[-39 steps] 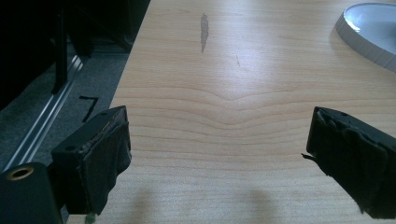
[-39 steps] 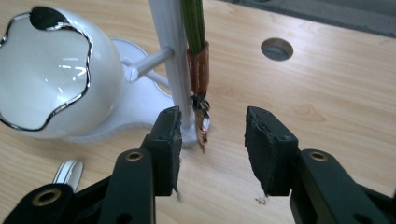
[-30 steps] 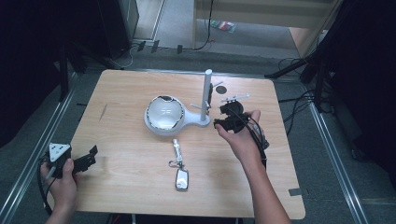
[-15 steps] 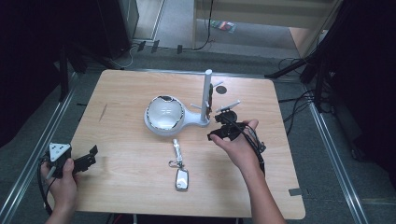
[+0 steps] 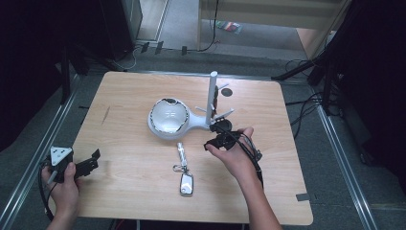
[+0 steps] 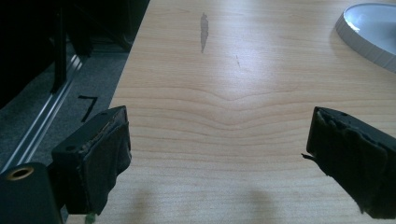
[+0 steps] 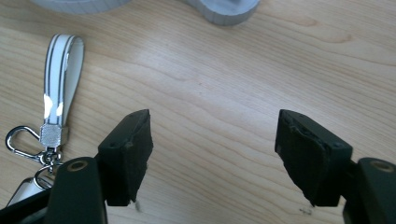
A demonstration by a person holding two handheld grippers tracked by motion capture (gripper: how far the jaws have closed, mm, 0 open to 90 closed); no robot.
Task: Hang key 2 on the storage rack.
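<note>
From above, the key fob [image 5: 186, 182] with its strap lies just in front of the white stand [image 5: 184, 120]; the right gripper [image 5: 216, 141] hovers beside it, the left gripper [image 5: 81, 165] far left.

Left gripper view: jaws wide apart over bare table [image 6: 243, 93], holding nothing.

Right gripper view: jaws wide, empty; strap [image 7: 60, 79] lies left of them.

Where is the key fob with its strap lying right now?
In the high view the key fob lies flat near the table's middle front, just below the white stand's round base and left of the right gripper.
</note>
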